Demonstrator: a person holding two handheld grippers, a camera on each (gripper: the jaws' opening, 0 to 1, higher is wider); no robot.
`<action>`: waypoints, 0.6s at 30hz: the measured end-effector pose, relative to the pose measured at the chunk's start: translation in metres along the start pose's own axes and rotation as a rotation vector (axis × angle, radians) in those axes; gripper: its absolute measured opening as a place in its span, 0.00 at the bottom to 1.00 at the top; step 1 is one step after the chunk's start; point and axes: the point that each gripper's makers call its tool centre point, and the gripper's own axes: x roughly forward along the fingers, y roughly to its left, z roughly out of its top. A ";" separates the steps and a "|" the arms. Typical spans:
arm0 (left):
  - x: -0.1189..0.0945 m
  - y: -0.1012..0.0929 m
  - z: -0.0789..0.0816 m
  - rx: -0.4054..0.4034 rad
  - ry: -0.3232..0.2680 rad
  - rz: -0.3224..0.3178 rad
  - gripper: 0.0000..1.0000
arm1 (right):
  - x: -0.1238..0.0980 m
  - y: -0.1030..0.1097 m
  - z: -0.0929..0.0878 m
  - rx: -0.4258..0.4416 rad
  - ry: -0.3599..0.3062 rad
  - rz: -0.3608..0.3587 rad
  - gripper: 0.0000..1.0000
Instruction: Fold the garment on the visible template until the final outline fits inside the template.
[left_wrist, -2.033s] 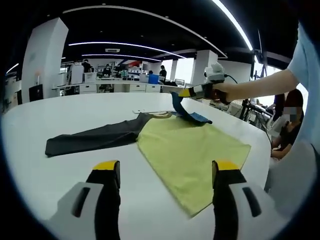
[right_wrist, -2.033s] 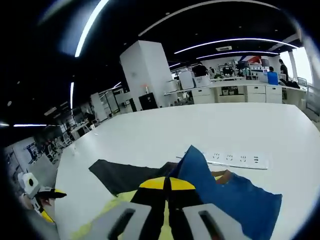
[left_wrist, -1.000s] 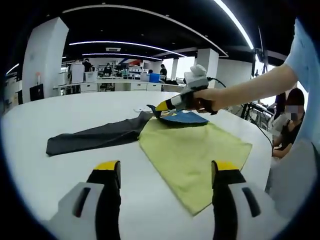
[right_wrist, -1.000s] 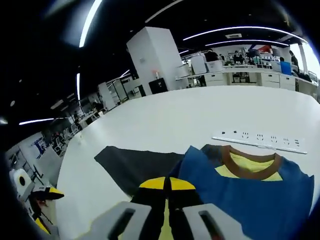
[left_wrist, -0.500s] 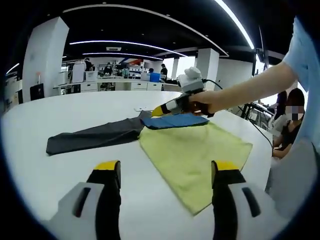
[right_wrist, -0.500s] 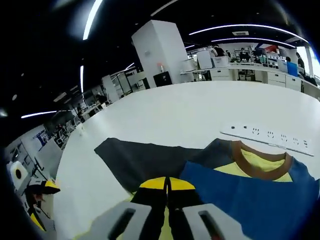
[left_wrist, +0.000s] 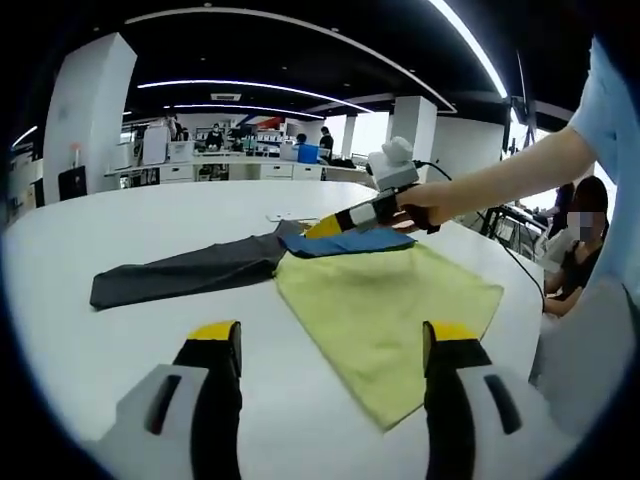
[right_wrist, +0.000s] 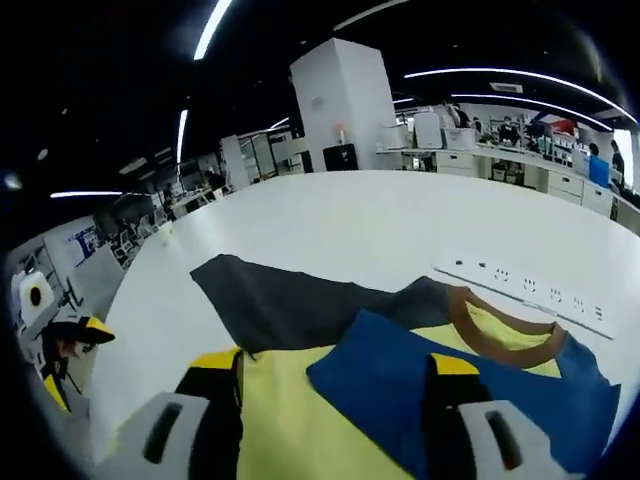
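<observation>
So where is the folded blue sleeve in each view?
Left gripper view: the blue sleeve lies right of centre, at the far edge of the yellow shirt body, under the right gripper.
Right gripper view: it fills the lower right, ahead of the open fingers.
Shared landmark: the dark grey sleeve, spread flat beside it.

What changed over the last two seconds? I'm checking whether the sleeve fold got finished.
The right hand-held gripper carried the blue sleeve down across the yellow shirt body, then opened and released it. The dark sleeve and left hand-held gripper stayed put.
</observation>
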 end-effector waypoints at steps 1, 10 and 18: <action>0.000 0.000 0.000 -0.001 0.001 0.000 0.71 | -0.001 0.000 0.000 -0.001 -0.004 0.001 0.80; -0.002 0.002 -0.001 -0.021 -0.006 0.005 0.70 | -0.013 -0.014 -0.003 -0.011 0.003 -0.038 1.00; -0.001 0.001 -0.005 -0.020 0.011 0.004 0.71 | -0.040 -0.023 -0.007 0.012 -0.020 -0.051 1.00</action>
